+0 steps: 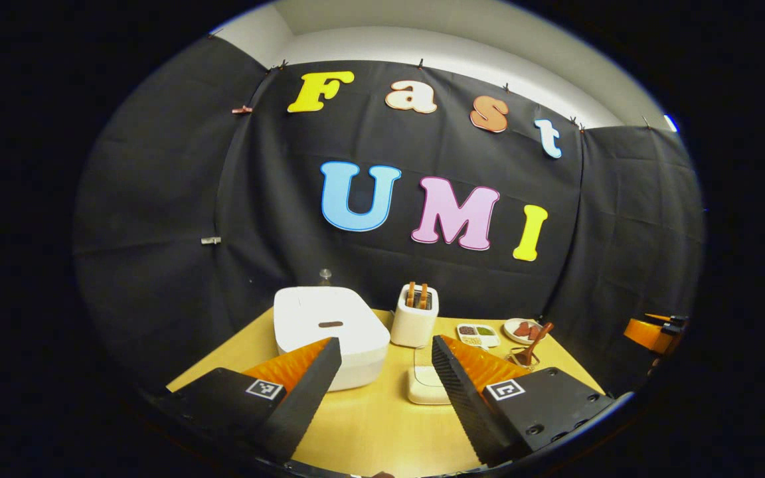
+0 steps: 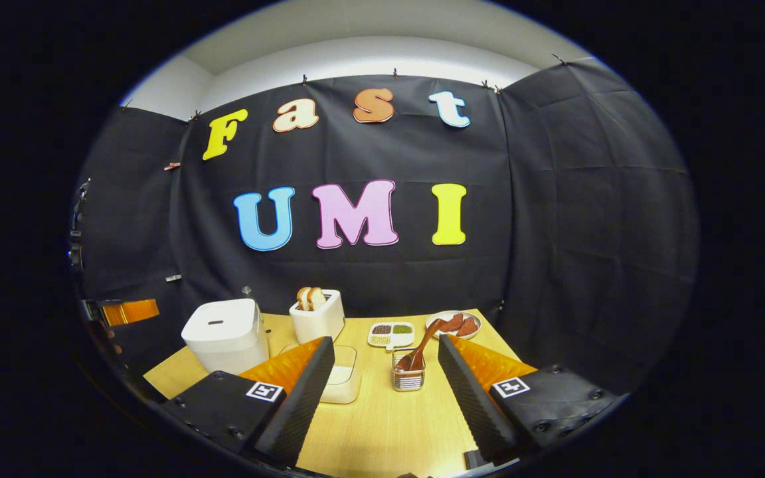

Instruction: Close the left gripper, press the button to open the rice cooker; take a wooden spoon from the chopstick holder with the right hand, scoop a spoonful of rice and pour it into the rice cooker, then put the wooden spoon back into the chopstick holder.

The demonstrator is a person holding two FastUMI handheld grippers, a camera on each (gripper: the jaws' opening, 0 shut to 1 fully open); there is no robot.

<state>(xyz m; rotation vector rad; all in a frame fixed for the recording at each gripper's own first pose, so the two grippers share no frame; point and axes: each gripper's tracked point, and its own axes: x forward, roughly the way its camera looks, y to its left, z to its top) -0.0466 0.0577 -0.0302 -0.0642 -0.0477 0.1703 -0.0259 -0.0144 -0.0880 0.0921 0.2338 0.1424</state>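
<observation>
We see both tools spread wide, nothing between the fingers: left tool (image 1: pixel 382 378) and right tool (image 2: pixel 386 385) hang over the near edge of the bench (image 2: pixel 382 425). Rice cooker (image 2: pixel 225 334) sits at the left w/ lid down. Wooden spoon (image 2: pixel 420 348) stands tilted in the chopstick holder (image 2: pixel 408 373), a wire basket just ahead of the right tool. Rice container (image 2: pixel 341 384), a shallow white box, lies between cooker and holder.

Lid down + spoon in holder fits either a run about to start or one wrapped up (lid re-shut); we can't tell which, so we name no move.

Count: 1 cooker, 1 spoon, 1 holder, 1 rice box, 1 toaster (image 2: pixel 317 316) w/ 2 slices, 1 divided dish (image 2: pixel 391 334) w/ 4 compartments, 1 plate (image 2: pixel 453 324), 2 tools.
</observation>
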